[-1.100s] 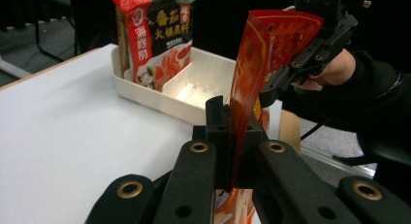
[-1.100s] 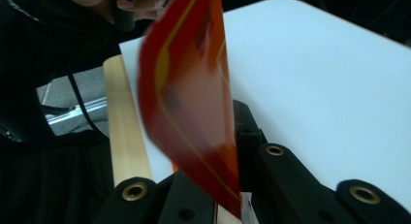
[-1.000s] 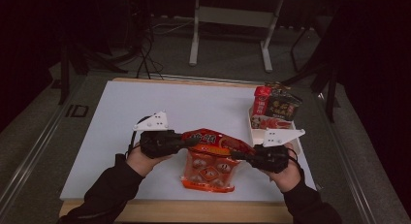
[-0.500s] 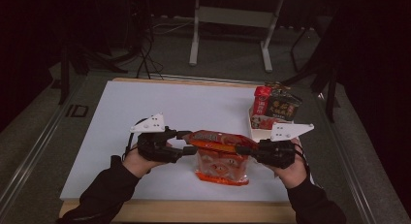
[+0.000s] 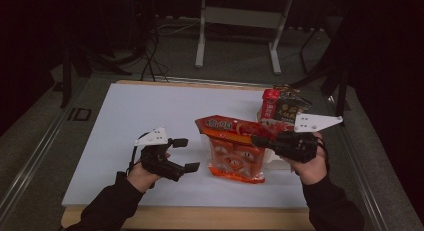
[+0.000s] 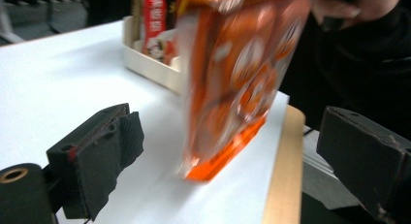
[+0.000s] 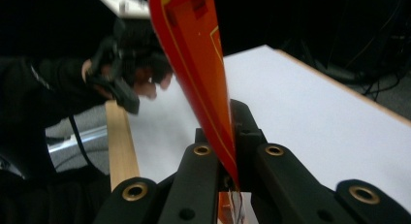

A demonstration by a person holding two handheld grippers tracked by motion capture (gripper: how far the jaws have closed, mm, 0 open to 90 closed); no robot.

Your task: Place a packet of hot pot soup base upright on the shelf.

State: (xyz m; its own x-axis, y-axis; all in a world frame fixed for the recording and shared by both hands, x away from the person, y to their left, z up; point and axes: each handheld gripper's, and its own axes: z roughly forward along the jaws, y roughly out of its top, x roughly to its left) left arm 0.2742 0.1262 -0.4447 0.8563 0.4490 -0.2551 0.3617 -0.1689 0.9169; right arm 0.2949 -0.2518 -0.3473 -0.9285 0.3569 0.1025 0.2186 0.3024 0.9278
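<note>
Right gripper (image 5: pixel 257 140), at centre right of the high view, pinched hard on the top edge of the orange bag (image 5: pixel 232 151); seen up close in the right gripper view, with the bag's (image 7: pixel 194 44) seam running up from between the pressed-together jaws. Gripped by the seal, probably because that flat strip is the firmest part to hold and lets the contents hang below. Hanging upright at frame centre, bottom edge touching or just over the white table (image 5: pixel 130 121); which of the two, hard to tell.

Left gripper (image 5: pixel 184 154), lower left of centre, jaws just opened and now spread wide with nothing between them, well clear of the bag. From the left gripper view, bag (image 6: pixel 237 83) blurred and standing past the open black pads (image 6: pixel 104 151), near the table's wooden edge (image 6: pixel 283 170). Likely let go so the bag can be carried by one side alone.

Tray (image 5: pixel 270 122) of other snacks at upper right, just behind the bag: a probable destination.
</note>
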